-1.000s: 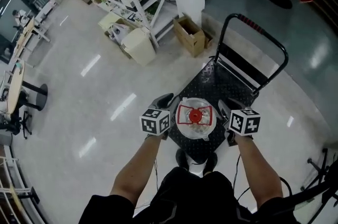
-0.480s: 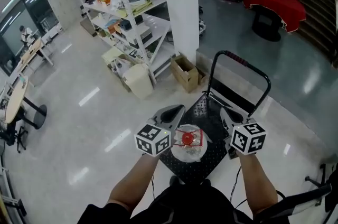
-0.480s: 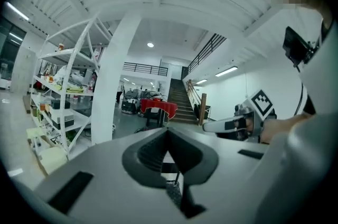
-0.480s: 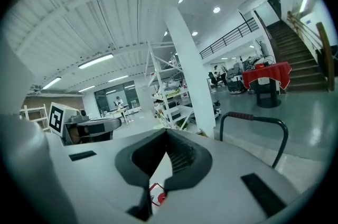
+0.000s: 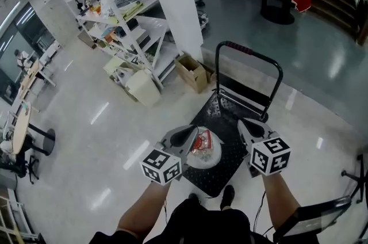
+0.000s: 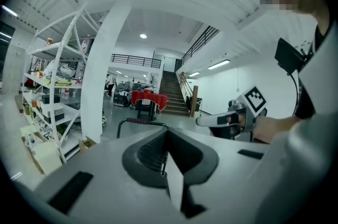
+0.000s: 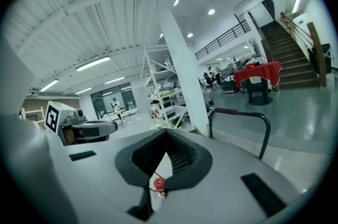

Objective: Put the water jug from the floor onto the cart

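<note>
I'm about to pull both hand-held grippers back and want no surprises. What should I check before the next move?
1. Water jug over the cart deck: ok, at the near end.
2. Jug's red cap facing up: ok.
3. Left hand-held gripper jaws together, holding nothing: ok.
4. Right hand-held gripper jaws together, holding nothing: ok.
5. Jug settled on the deck, free of both grippers: cannot tell.

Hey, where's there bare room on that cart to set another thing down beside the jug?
Free: the cart deck between the water jug and the handle, plus the strip on the jug's right, under the right gripper. Crowded: the near left corner, where the jug and the left gripper sit close together.
</note>
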Action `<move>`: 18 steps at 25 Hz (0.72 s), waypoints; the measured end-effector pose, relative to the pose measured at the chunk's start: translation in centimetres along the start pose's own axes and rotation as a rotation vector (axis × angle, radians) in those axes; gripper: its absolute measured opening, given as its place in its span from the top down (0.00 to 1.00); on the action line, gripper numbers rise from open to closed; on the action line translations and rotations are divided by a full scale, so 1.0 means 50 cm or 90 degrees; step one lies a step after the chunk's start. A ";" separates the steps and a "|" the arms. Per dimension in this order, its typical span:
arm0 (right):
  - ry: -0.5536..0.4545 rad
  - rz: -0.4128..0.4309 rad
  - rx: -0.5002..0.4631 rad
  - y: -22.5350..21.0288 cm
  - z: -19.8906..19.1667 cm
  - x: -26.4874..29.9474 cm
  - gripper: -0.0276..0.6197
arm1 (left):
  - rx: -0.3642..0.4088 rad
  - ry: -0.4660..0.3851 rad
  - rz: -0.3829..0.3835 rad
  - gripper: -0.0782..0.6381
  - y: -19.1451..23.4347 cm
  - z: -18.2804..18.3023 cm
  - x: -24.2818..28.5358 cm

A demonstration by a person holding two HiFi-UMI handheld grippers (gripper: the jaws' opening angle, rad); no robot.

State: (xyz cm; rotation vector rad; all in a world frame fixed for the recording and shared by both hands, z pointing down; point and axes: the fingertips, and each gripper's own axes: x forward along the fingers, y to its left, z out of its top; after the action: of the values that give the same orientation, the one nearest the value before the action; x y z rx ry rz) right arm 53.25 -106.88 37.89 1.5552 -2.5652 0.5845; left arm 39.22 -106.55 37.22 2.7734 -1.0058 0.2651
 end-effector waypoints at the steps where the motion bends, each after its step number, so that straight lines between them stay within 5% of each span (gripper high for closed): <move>1: -0.003 -0.006 0.005 0.004 -0.009 -0.010 0.95 | 0.002 0.002 -0.009 0.89 -0.014 -0.007 -0.007; 7: -0.027 -0.071 -0.037 0.083 -0.045 -0.130 0.95 | -0.006 -0.015 -0.081 0.89 -0.116 -0.038 -0.103; 13: -0.053 -0.139 0.018 0.226 -0.154 -0.255 0.95 | 0.032 -0.012 -0.158 0.89 -0.191 -0.105 -0.249; 18: -0.050 -0.182 0.007 0.337 -0.182 -0.378 0.95 | 0.010 -0.028 -0.195 0.89 -0.258 -0.100 -0.354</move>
State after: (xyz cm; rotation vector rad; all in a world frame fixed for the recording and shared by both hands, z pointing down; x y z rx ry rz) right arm 46.55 -80.86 36.59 1.9380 -2.3299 0.5156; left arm 33.65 -84.78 36.67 2.9048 -0.5744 0.1681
